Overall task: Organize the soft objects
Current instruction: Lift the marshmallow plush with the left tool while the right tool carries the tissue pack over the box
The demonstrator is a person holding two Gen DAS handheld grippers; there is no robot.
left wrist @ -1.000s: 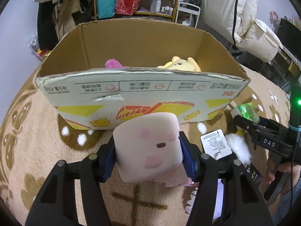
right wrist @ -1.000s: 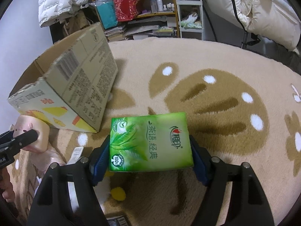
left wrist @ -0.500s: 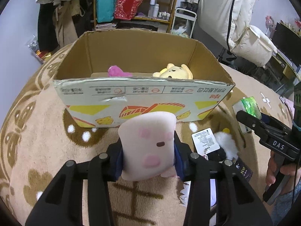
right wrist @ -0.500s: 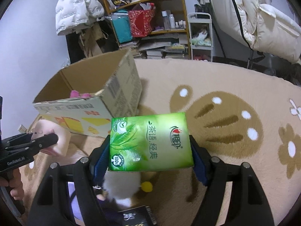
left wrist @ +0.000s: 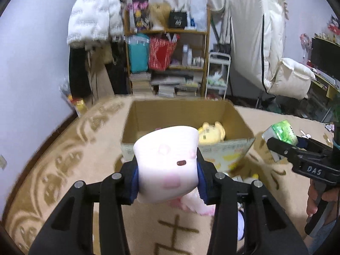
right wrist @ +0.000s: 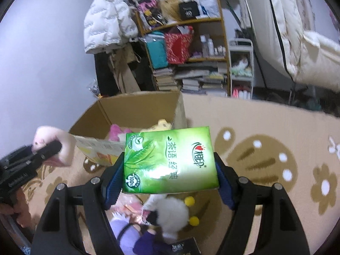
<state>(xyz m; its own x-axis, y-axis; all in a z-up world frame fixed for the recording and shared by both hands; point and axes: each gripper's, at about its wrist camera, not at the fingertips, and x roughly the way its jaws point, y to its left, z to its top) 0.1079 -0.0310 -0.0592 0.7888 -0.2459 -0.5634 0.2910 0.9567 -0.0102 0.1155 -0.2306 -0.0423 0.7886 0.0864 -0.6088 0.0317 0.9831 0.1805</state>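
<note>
While jaws clamp pink plush (left wrist: 167, 165), tissue pack (right wrist: 170, 159)

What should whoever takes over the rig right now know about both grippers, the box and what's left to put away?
Left gripper: shut on the pink plush, lifted in front of the box.
Right gripper: shut on the green tissue pack, also off the rug.
Done: a yellow plush and a magenta plush lie in the box.
Left: drop both held items in, then collect the white pompom and purple plush on the rug.
</note>
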